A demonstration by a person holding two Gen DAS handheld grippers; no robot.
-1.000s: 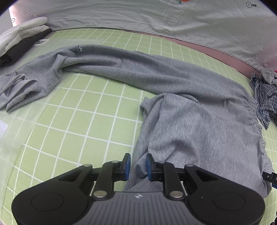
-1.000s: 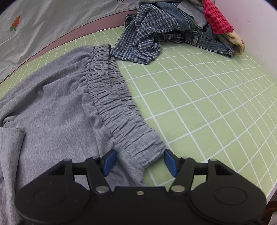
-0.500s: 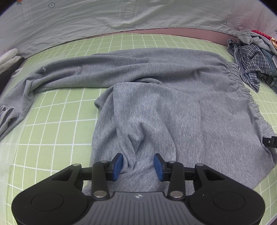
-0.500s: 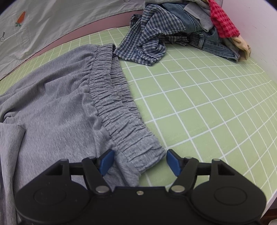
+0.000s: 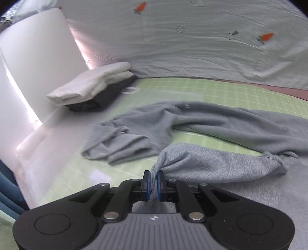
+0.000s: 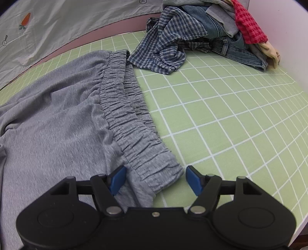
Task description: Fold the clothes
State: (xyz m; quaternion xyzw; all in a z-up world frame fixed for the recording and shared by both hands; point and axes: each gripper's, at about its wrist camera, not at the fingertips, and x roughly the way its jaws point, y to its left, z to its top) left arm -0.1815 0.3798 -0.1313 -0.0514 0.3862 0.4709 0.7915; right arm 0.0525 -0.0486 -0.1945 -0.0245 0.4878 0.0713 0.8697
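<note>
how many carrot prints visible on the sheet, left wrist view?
2. One carrot print sits near the top, left of centre; the other carrot print is toward the upper right. More may lie on parts of the grey sheet outside this view.

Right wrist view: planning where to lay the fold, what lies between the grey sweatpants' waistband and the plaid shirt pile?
Almost nothing: the grey sweatpants' elastic waistband nearly meets the blue plaid shirt; only green grid mat shows, right wrist view.
</note>
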